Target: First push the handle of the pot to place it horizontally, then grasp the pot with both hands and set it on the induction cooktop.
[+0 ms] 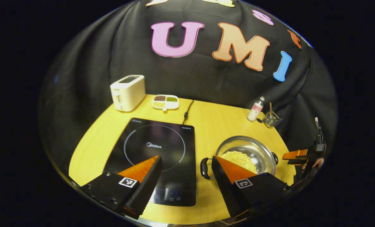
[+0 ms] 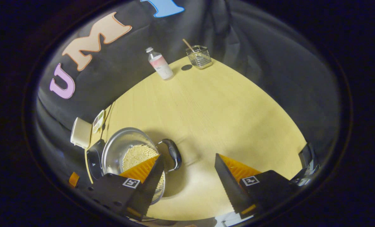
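Both pairs of tongs stand apart and hold nothing. The left tongs [image 1: 186, 164] hover above the near edge of the flat black glass induction cooktop [image 1: 157, 148]; the right tongs [image 2: 187, 162] hover over the bare yellow wooden counter [image 2: 212, 107], just right of the pot.

The round stainless-steel pot [image 1: 253, 151], holding a layer of small pale yellow grains [image 2: 138, 154], sits on the counter right of the cooktop, close to its edge, not on it. One black loop side handle [image 1: 205, 168] faces the cooktop; the other black loop handle [image 2: 174, 154] faces the right tongs.

Risks, as judged:
- Pushing a handle off-centre may slide the whole pot instead of turning it, and could knock it against the cooktop edge.
- Uneven lift between the two sides would tilt the pot and spill the grains.
- The handles are slim and rounded; a shallow clamp could slip.
- The small pink-and-white bottle [image 2: 159, 64] and the wire basket [image 2: 200, 56] stand far back, well clear.

Writing: a logo is printed at the centre of the cooktop ring, too small to read with certainty. The bottle label is illegible.
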`<state>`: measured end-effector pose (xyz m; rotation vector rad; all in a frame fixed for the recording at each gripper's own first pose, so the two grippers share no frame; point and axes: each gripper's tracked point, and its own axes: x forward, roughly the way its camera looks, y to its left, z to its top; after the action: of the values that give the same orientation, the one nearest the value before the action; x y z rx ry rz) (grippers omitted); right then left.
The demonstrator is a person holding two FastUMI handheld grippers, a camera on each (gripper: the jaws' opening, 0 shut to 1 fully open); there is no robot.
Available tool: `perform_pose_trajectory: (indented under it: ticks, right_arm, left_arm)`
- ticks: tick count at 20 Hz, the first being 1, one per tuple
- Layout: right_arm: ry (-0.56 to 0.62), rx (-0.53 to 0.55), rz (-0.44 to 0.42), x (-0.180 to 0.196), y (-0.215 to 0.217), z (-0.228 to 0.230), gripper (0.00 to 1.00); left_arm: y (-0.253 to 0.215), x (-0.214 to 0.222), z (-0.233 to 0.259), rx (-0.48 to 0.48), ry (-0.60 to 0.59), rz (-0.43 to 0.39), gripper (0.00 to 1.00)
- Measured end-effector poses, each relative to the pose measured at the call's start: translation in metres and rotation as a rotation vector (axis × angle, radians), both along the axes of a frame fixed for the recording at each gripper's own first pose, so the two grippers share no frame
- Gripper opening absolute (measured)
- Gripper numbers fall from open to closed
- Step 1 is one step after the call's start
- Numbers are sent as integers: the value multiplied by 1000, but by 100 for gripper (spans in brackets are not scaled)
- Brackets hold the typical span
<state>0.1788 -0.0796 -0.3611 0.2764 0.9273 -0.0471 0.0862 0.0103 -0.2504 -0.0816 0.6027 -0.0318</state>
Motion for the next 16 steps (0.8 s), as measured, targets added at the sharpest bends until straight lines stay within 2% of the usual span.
perform_pose_trajectory:
  ticks: [1, 2, 3, 4, 6, 7, 8, 9, 12, 13, 14, 15, 16]
  right_arm:
    - [-2, -7, 12, 1, 6, 0, 100]
    - [3, -8, 25, 1, 12, 0, 100]
    - [11, -4, 36, 0, 18, -1, 93]
    - [21, 1, 42, 0, 23, -2, 100]
    - [36, 12, 54, 5, 30, -5, 100]
    - [47, 11, 59, 8, 30, -7, 93]
    - [62, 10, 68, 11, 31, -10, 93]
    - [78, 13, 77, 12, 32, -13, 100]
    - [120, 28, 126, 18, 32, -24, 100]
    - [133, 36, 144, 20, 32, -28, 93]
    - [146, 38, 161, 22, 31, -33, 100]
    - [155, 32, 180, 24, 29, -38, 93]
    - [162, 28, 201, 26, 29, -43, 93]
  left_arm:
    - [-2, 5, -7, -24, 25, -25, 96]
    - [-5, 9, -14, -43, 49, -48, 96]
    - [-6, 12, -20, -51, 74, -64, 96]
    - [-7, 14, -25, -50, 96, -72, 97]
    - [-11, 18, -33, -49, 119, -89, 97]
    - [-15, 21, -37, -46, 133, -98, 97]
    - [-19, 21, -42, -41, 148, -102, 96]
    - [-22, 22, -46, -41, 164, -105, 97]
    - [-35, 24, -61, -68, 211, -106, 96]
    - [-37, 26, -66, -80, 225, -98, 97]
    - [-39, 28, -69, -89, 236, -96, 97]
    - [-40, 30, -72, -97, 244, -94, 97]
    - [-42, 31, -75, -105, 258, -96, 97]
